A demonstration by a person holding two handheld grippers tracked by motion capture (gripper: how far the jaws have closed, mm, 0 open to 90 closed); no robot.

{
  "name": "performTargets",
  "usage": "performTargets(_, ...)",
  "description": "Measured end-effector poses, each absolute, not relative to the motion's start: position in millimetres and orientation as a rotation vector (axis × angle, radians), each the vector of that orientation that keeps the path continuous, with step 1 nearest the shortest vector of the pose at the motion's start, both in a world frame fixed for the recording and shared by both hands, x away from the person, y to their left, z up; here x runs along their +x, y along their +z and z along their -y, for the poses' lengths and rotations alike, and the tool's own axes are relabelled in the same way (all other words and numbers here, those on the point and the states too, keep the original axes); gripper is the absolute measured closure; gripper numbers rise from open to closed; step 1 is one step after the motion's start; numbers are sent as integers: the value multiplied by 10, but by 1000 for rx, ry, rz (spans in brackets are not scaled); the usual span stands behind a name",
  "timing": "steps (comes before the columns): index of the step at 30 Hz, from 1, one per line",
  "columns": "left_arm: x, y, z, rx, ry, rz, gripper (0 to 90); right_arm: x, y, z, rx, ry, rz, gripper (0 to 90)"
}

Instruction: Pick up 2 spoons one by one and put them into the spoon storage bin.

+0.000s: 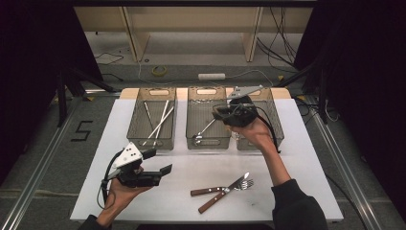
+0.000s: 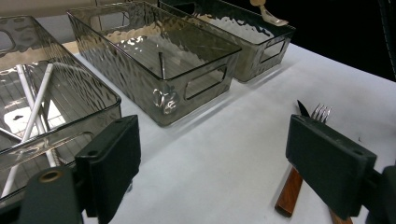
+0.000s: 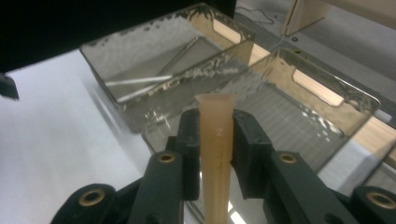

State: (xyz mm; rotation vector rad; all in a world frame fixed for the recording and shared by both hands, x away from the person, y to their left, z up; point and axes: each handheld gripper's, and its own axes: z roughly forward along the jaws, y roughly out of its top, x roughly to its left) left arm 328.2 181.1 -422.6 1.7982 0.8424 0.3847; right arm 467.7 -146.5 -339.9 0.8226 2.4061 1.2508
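**Sorting cutlery into bins: dropping the beige handle piece**

So the right gripper (image 1: 229, 113) is clamped on a beige plastic utensil (image 3: 215, 140), pinched by its flat handle between the two pads (you can see the handle end poking up past the jaws in the right gripper view). In the high view it hangs over the gap between the middle bin (image 1: 206, 142) and the right bin (image 1: 278, 130), up above the rims. From the left gripper view something pale and spoon-like shows above the far bin, which I take to be the same utensil's other end, but it's small, so I can't be sure.

The left gripper (image 1: 162, 162) sits low at the near left of the white table (image 1: 306, 158), jaws wide apart, nothing between them. A wooden-handled fork (image 1: 225, 187) and knife (image 1: 224, 191) lie crossed on the table, not sorted yet. The left bin (image 1: 151, 142) has a few thin white sticks, the middle one a metal utensil.

My take on doing this step well: get the utensil fully over one bin before letting go, not straddling a wall. Lower it until the hanging end is inside the rim, then release. Dropping from height risks it bouncing off the edge (those walls look slick).
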Motion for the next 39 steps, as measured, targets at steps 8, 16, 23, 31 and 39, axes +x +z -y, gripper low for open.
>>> performTargets(8,3281,-4223,-1813,1794,390,-841,174,4797,-3378,1339,844,1255,-2384,747)
performTargets(16,3282,-4221,-1820,1794,390,-840,173,4913,-3364,1254,883,1256,-2336,747)
performTargets(23,3281,-4219,-1820,1789,390,-842,172,5027,-3438,1187,920,1237,-2313,747)
performTargets(31,3280,-4219,-1823,1779,392,-845,171,5134,-3589,1124,967,1209,-2298,747)
performTargets(39,3279,-4218,-1825,1779,393,-844,170,5204,-3723,1044,1000,1173,-2303,746)
